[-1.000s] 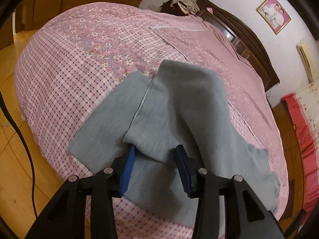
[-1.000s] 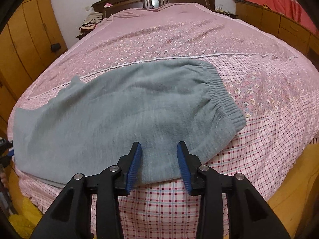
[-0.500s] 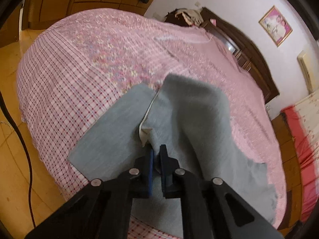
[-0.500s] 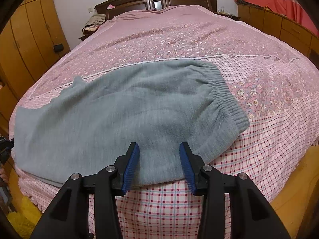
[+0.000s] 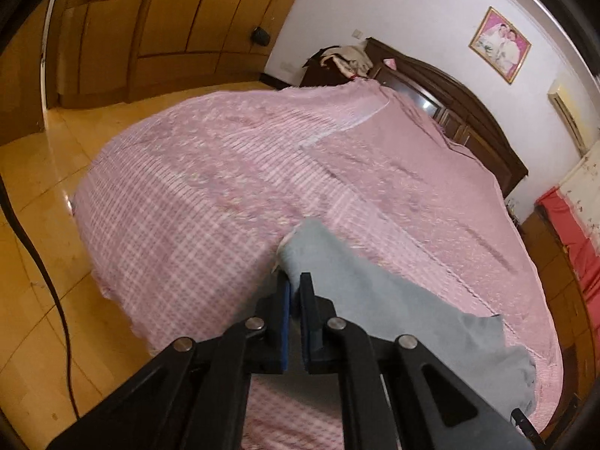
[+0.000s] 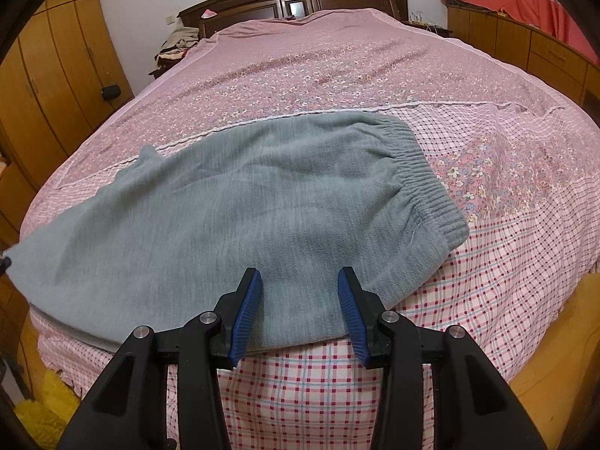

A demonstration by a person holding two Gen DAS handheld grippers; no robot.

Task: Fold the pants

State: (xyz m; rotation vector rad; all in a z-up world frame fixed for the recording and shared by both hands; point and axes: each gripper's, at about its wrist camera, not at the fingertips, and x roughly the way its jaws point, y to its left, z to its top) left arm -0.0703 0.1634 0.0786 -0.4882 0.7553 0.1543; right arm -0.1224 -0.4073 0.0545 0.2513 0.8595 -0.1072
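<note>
The grey pants (image 6: 240,217) lie flat on the pink bed cover (image 6: 375,60), near its front edge. The left gripper (image 5: 295,285) is clamped on a leg end, while the right gripper (image 6: 299,292) hangs with fingers apart over the near edge, gripping nothing. The fleece looks soft and limp, so it will likely sag — better to take it at hems or at the thick waistband (image 6: 423,180).

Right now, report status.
Left gripper shut on pants leg end, lifted. Right gripper open over pants near waistband. Nothing blocking on bed.
</note>
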